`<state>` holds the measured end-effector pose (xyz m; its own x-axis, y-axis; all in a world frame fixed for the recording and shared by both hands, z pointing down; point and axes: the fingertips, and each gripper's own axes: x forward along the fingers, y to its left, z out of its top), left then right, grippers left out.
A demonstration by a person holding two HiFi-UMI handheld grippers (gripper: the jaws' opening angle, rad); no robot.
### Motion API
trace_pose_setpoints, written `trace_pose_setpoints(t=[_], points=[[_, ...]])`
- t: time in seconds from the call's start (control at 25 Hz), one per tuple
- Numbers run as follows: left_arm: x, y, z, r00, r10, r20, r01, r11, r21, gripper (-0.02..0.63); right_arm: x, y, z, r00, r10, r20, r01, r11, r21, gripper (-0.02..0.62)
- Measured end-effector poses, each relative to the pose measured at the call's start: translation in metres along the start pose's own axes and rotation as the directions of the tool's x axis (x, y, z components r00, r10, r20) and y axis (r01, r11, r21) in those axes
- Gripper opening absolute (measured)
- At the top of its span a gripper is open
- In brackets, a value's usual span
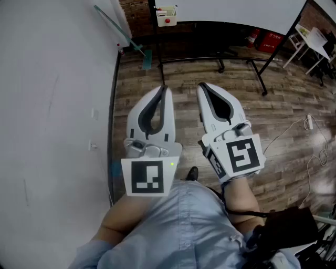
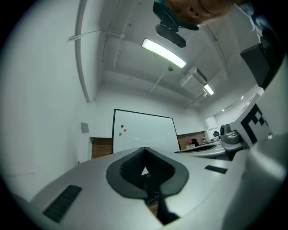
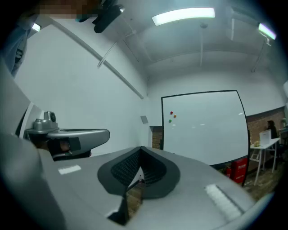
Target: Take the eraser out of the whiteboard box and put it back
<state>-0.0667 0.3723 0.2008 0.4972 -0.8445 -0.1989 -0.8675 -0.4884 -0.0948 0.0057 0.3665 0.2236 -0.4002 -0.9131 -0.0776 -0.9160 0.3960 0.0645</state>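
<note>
Both pairs of jaws were closed on nothing. The left gripper (image 1: 165,90) and right gripper (image 1: 202,88) sat side by side over wooden floor (image 1: 283,118), well apart from the whiteboard box (image 1: 167,14); the eraser, perhaps inside, was indistinct.

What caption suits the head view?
White left tool and right tool, shut and empty, held over brown wood-plank floor, facing a white whiteboard on a black stand.
</note>
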Motion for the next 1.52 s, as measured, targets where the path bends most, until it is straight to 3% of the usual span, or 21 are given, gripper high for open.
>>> trace_pose_setpoints(t=[0.32, 0.56, 1.04, 1.24, 1.52], points=[[0.008, -0.008, -0.003, 1.0, 0.007, 0.001, -0.006, 1.0, -0.015, 0.005, -0.001, -0.01, -0.001, 1.0, 0.008, 0.009, -0.008, 1.0, 0.003, 0.0], [0.022, -0.025, -0.006, 1.0, 0.004, -0.001, -0.004, 1.0, 0.006, 0.005, -0.007, -0.028, -0.002, 0.999, 0.036, 0.022, -0.037, 0.997, 0.06, 0.002], [0.047, -0.056, -0.01, 0.999, 0.03, -0.03, -0.028, 0.998, 0.055, 0.005, -0.015, -0.069, -0.015, 0.996, 0.092, 0.011, -0.093, 0.993, 0.068, 0.002], [0.054, -0.044, -0.023, 0.997, 0.046, -0.058, -0.042, 0.997, 0.064, 0.005, -0.001, -0.077, -0.02, 0.996, 0.09, 0.016, -0.091, 0.992, 0.085, 0.002], [0.087, -0.01, -0.049, 0.996, 0.055, -0.067, -0.055, 0.999, 0.004, 0.005, 0.041, -0.081, -0.03, 0.996, 0.093, -0.008, -0.092, 0.993, 0.073, 0.002]])
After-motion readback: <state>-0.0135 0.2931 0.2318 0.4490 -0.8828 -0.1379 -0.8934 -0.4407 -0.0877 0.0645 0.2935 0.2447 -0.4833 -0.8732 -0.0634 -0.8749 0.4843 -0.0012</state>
